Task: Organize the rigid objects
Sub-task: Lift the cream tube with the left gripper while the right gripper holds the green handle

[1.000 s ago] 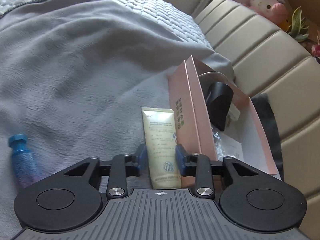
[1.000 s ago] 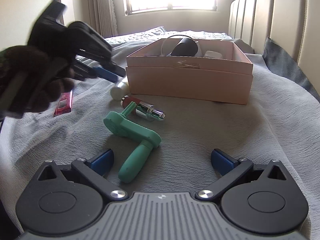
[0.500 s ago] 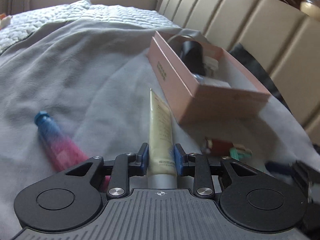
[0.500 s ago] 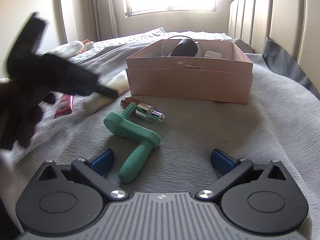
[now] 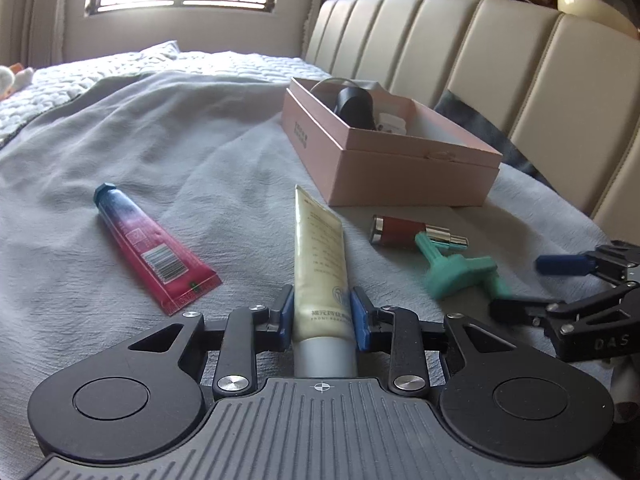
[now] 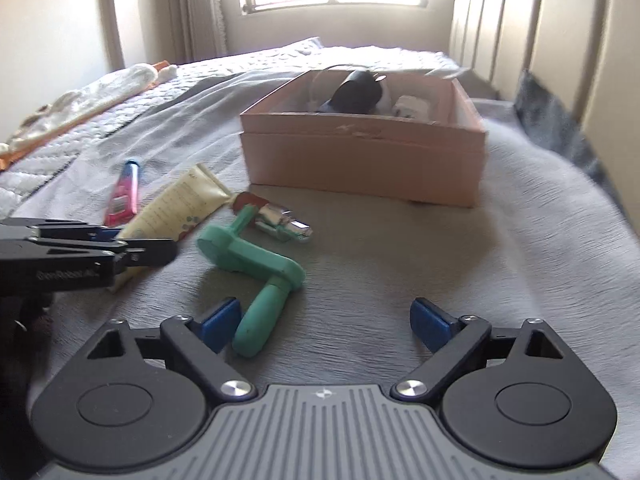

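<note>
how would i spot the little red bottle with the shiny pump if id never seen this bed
Find the open pink cardboard box on the grey blanket. Just in front of its near left corner lies a short dark-red bottle with a silver pump, beside the mint-green plastic crank handle. It is the only thing with shiny metal.

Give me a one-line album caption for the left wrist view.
Cream tube between the left gripper's opening jaws on a grey blanket, pink box waiting beyond.
</note>
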